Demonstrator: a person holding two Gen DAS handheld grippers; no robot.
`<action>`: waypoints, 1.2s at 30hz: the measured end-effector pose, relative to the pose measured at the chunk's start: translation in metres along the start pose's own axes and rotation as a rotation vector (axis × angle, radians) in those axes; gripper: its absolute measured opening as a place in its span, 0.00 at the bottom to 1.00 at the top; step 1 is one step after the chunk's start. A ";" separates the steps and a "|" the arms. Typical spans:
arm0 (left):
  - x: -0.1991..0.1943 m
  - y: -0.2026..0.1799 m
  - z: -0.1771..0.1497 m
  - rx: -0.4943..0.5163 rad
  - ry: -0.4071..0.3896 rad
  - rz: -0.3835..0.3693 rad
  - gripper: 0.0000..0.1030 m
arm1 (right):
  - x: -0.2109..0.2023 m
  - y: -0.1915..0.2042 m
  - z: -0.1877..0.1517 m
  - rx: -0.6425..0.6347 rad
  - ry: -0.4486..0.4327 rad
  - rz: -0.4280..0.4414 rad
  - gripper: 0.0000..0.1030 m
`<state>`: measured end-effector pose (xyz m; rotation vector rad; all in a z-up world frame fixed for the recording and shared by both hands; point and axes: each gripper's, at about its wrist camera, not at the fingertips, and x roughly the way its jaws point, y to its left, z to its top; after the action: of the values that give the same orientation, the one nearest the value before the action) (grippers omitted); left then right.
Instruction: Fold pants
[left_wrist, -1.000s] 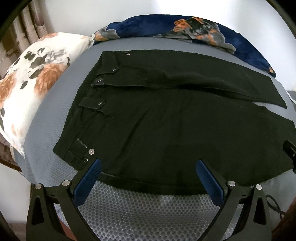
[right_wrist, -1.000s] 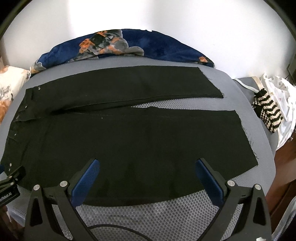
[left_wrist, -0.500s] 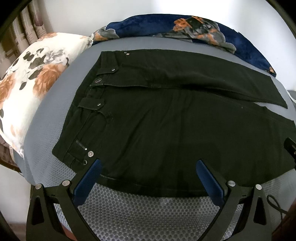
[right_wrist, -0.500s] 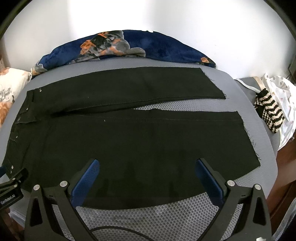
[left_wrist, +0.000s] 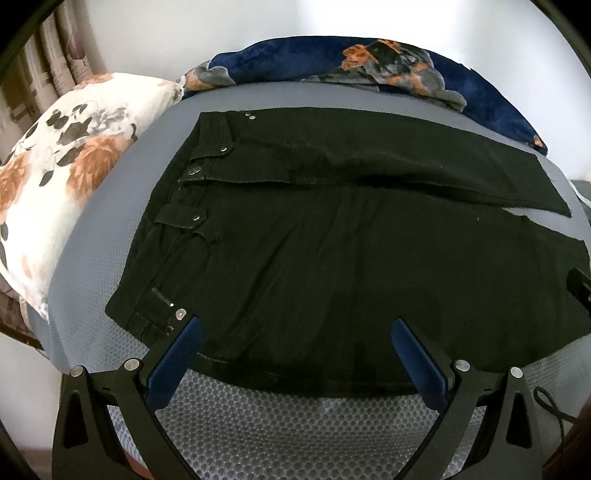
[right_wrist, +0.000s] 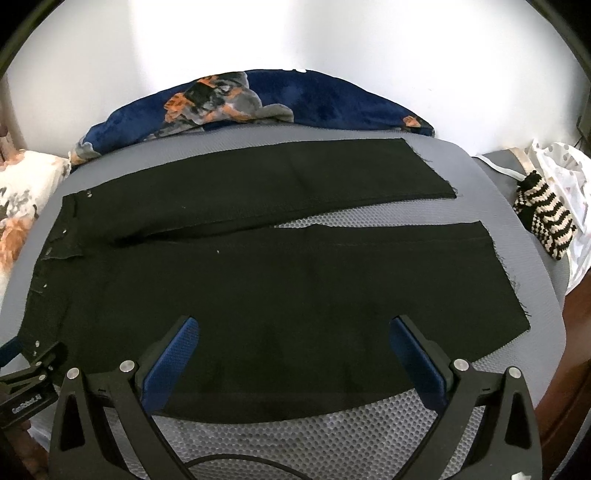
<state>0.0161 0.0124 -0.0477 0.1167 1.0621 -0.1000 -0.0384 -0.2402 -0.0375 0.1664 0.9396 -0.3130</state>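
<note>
The pants (left_wrist: 332, 236) lie flat and unfolded on the bed (left_wrist: 280, 424), waistband toward 9 o'clock, cuffs toward 3 o'clock, the two legs diverging slightly near the cuffs; no fold is made yet. The left gripper (left_wrist: 293, 349) hangs over the near edge by the waistband, fingers (left_wrist: 173, 363) spread wide, holding nothing; the right gripper (right_wrist: 295, 349) hangs over the near edge of the near leg, fingers (right_wrist: 417, 360) likewise spread and empty.

Probable next step: pinch the near edge at both stations and carry it toward 12 o'clock onto the far leg.

Failure modes:
- Missed pinch; the cloth lies flat against the mesh cover, so the fingers may close on mesh or on nothing.
- Single-layer pinch; a finger that catches only the top layer leaves the lower layer behind, and the leg opens.
- Unequal lift; one side travelling ahead of the other skews the fold, so the legs do not stack.
- Drag; low carriage may slide the whole garment toward the blanket (right_wrist: 258, 107) at 12 o'clock.
- Frayed cuffs (right_wrist: 513, 288) may snag.
</note>
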 end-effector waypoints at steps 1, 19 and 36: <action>-0.001 0.000 0.000 -0.001 -0.003 0.000 0.98 | -0.001 0.000 0.000 -0.001 -0.003 0.000 0.99; -0.010 -0.002 0.000 0.011 -0.053 -0.010 0.98 | -0.007 0.003 0.001 -0.011 -0.037 0.004 0.99; -0.012 0.000 0.007 0.005 -0.079 -0.034 0.98 | -0.009 0.001 0.007 -0.018 -0.064 0.005 0.99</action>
<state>0.0164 0.0116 -0.0339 0.0991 0.9855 -0.1367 -0.0379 -0.2391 -0.0262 0.1415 0.8787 -0.3033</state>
